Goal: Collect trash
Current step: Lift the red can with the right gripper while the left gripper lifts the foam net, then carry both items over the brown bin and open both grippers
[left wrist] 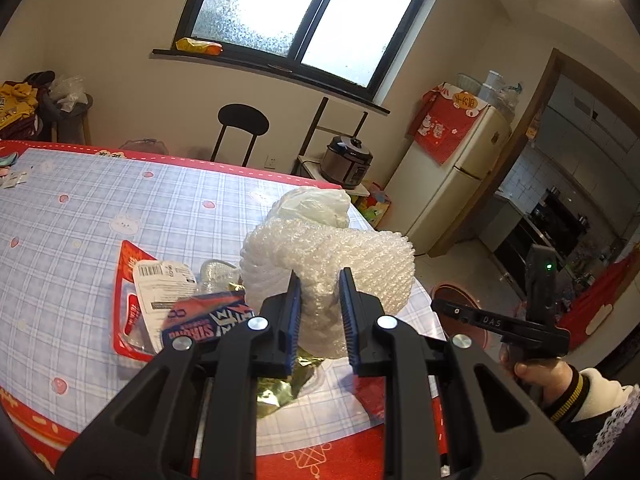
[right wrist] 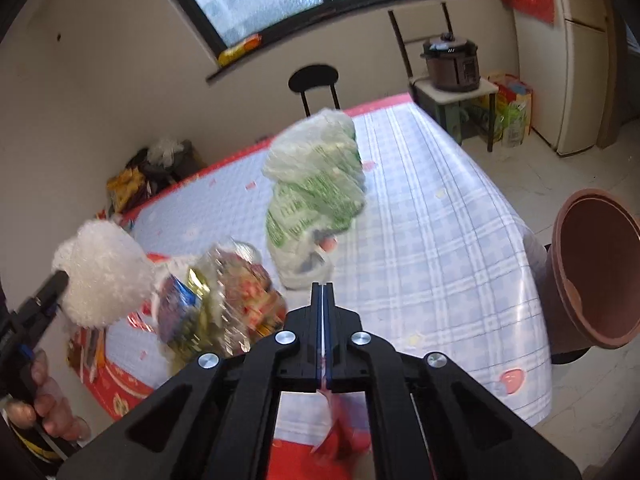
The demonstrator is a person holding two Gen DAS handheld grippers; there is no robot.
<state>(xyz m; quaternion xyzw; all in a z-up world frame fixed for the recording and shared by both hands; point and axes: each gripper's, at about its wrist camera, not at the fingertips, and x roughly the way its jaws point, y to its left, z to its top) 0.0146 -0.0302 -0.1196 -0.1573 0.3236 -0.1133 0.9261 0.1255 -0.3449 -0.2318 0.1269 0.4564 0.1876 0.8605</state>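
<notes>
Bubble wrap (left wrist: 328, 268), a bulging white wad of it, sits clamped between the blue-padded fingers of the left gripper (left wrist: 320, 312) in the left wrist view, held above the near edge of the bench (left wrist: 80, 216) with its blue-checked, red-bordered cloth. At nine o'clock from the wad lie a red-edged clear packet (left wrist: 128, 300) and a blue-and-red wrapper (left wrist: 208, 320); crumpled gold foil (left wrist: 280, 388) shows beneath the fingers. A white plastic bag (left wrist: 316, 208) rises at twelve o'clock behind the wad. At three o'clock the right gripper (left wrist: 500, 320) is seen from the side, a hand (left wrist: 536, 376) on its handle. A black chair (left wrist: 242, 128), a pressure cooker (left wrist: 348, 160) and a cream fridge (left wrist: 452, 176) stand beyond.

In the right wrist view, the right gripper's (right wrist: 322, 292) fingers are pressed together on a thin strip of clear and red film (right wrist: 326, 408) that hangs below them. The bubble wrap (right wrist: 104, 280) shows at nine o'clock in the left gripper (right wrist: 48, 292). A blurred pile of wrappers (right wrist: 224, 300) lies beside it, and a green-printed plastic bag (right wrist: 316, 188) stands at twelve o'clock. A brown bin (right wrist: 592, 268) waits at three o'clock, off the bench's edge.
</notes>
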